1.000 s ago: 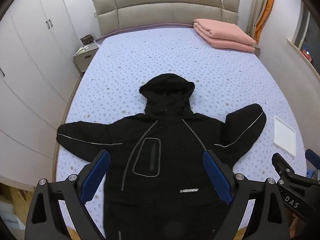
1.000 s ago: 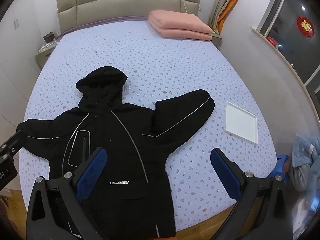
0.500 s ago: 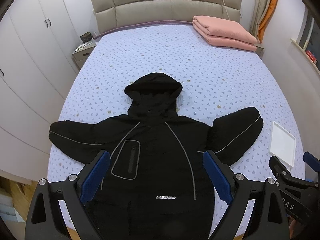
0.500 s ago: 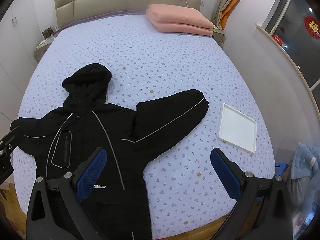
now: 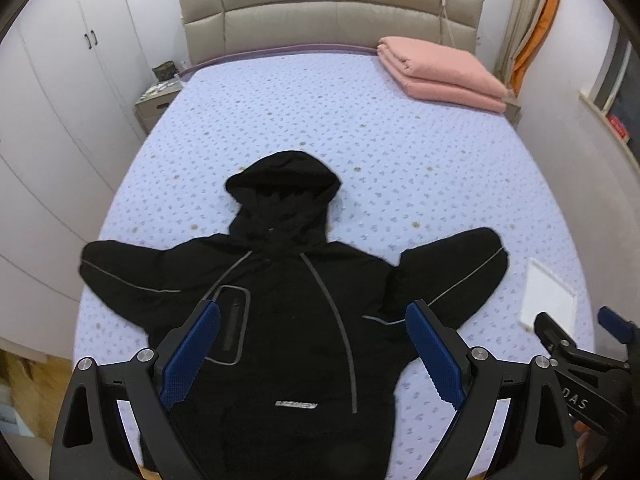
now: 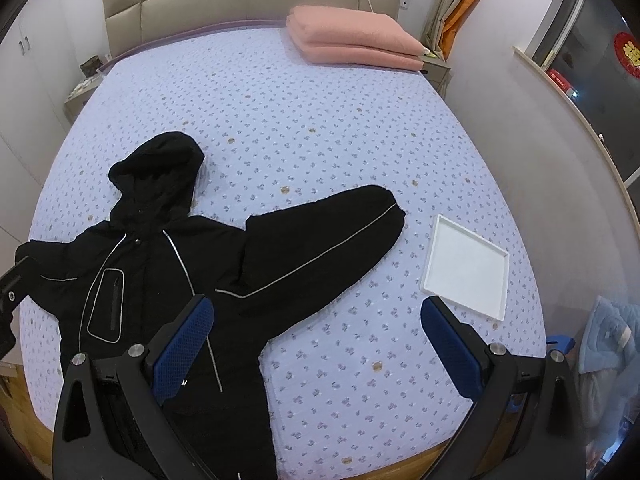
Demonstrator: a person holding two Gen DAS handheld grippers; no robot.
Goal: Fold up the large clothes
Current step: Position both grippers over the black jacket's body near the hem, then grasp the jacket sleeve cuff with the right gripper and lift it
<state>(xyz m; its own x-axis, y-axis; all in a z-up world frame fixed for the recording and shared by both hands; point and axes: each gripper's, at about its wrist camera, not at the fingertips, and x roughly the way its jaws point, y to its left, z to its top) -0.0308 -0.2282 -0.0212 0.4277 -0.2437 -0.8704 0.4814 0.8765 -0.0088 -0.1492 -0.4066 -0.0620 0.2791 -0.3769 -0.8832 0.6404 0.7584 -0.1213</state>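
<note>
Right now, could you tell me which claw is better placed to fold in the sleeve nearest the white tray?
The right claw, open, hangs beside that sleeve; the left claw hangs over the jacket's chest.

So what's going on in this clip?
A person holds two grippers above a black hooded jacket spread face-up on the bed, sleeves out. The left gripper and right gripper are both open and hold nothing. No fold is made yet. A white tray lies beside the sleeve.

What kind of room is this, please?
Most likely a home bedroom: a large bed with a padded headboard, a bedside table, and white wardrobe doors. A black jacket lies spread on it.
</note>
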